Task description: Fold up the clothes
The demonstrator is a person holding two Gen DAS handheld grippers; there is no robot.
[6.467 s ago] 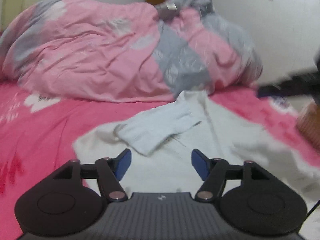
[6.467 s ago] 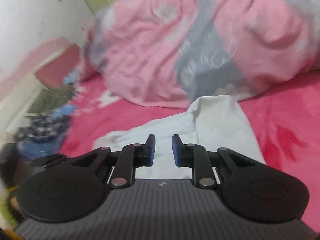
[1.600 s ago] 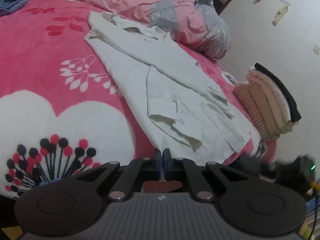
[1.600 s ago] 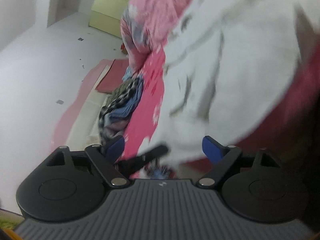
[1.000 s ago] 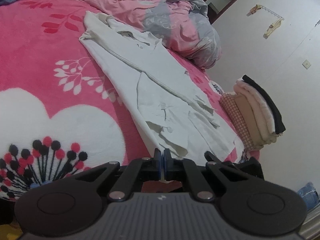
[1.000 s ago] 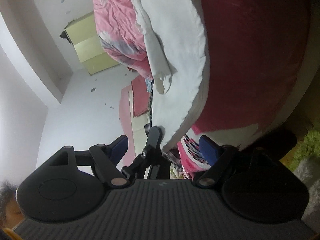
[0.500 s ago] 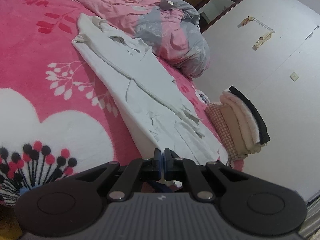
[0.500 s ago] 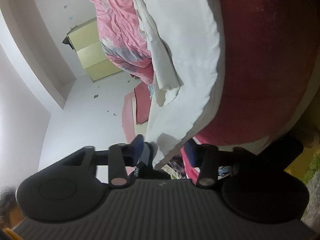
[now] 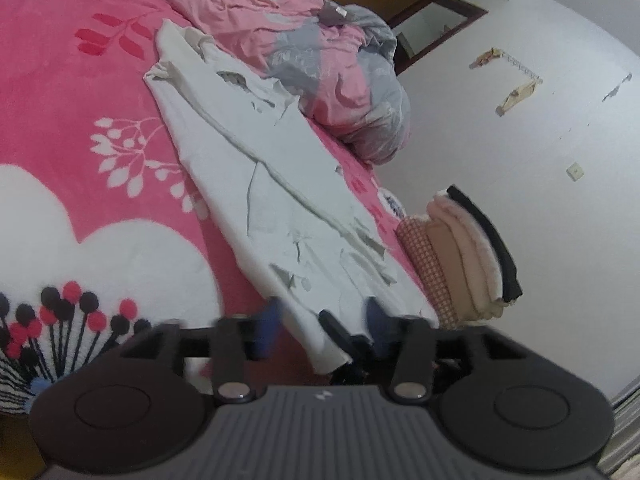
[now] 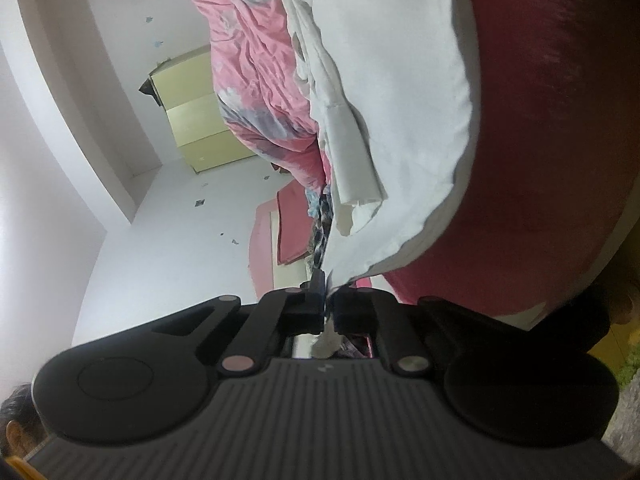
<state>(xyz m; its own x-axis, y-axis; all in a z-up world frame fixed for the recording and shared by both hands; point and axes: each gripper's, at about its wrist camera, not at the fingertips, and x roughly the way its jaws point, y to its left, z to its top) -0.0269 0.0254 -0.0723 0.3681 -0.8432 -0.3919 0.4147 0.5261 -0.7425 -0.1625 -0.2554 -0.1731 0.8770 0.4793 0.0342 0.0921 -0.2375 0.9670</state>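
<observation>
Blanket point(image 9: 60, 152), pink with white flowers, is spread at the left. White shirt point(image 9: 256, 168) is laid long across it, collar far, hem hanging over the near edge. Left gripper point(image 9: 320, 330), pinched on the hem half a second ago, is now spread, the hem loose between its fingers. Right gripper point(image 10: 328, 312), open a second ago, is now pressed on that hem point(image 10: 332, 280). The hold is judged handed over. Folded stack point(image 9: 468, 252) is kept at right.
</observation>
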